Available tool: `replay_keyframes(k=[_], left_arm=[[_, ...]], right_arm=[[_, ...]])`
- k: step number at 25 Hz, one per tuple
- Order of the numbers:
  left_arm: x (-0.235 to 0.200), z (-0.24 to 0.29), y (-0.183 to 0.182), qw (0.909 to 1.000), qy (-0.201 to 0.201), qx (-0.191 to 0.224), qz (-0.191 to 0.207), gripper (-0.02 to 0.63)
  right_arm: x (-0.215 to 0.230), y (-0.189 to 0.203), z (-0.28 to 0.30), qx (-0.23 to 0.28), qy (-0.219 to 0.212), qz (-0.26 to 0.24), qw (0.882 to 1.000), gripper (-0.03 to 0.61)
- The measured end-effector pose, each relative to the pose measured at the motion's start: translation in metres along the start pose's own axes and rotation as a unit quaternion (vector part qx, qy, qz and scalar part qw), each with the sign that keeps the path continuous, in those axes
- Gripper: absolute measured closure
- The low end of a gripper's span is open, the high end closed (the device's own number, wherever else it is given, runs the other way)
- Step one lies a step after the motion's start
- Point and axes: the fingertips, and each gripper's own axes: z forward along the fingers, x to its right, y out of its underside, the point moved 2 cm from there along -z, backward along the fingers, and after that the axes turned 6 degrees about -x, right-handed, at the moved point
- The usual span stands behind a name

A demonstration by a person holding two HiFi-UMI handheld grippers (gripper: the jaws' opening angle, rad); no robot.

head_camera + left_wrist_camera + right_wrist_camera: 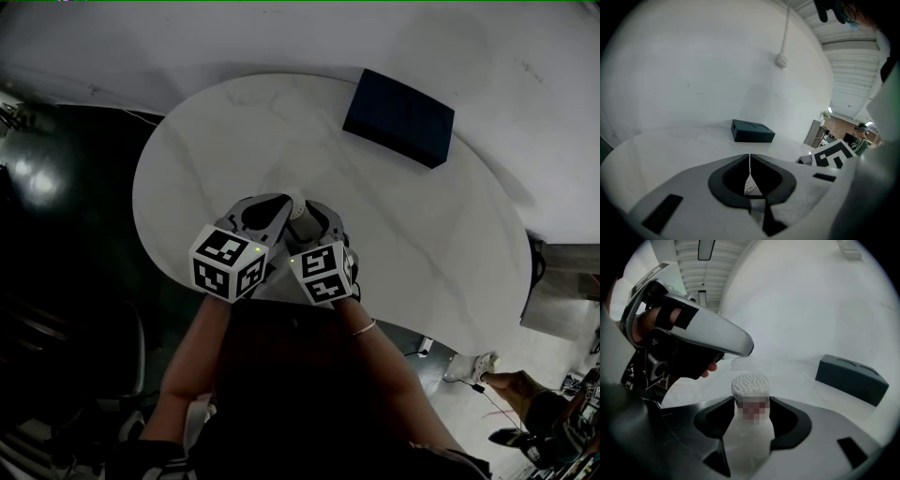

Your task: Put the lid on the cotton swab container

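Observation:
The cotton swab container [750, 383] stands upright and uncovered, its white swab tips showing, between the jaws of my right gripper [751, 404], which close against its sides. In the head view it is a small pale thing [298, 217] between my two grippers near the table's front edge. A pale, translucent lid [740, 363] lies on the table just beyond the container. My left gripper [740, 345] hovers over the lid from the left. In its own view my left gripper [749, 161] is shut with nothing between the jaws, and swab tips [749, 188] peek through below.
A dark blue box [400, 116] lies at the far right of the white rounded table [206, 141]. The table's front edge runs just under my grippers. Another person's hand [511, 380] is down on the floor at the right.

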Motion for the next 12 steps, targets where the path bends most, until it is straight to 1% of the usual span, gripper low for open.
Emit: replay_keyframes(k=[12], left_arm=[[0.008, 0.008, 0.017, 0.9994, 0.004, -0.034, 0.004, 0.589]], right_arm=[[-0.002, 0.005, -0.004, -0.002, 0.001, -0.01, 1.0, 0.341]])
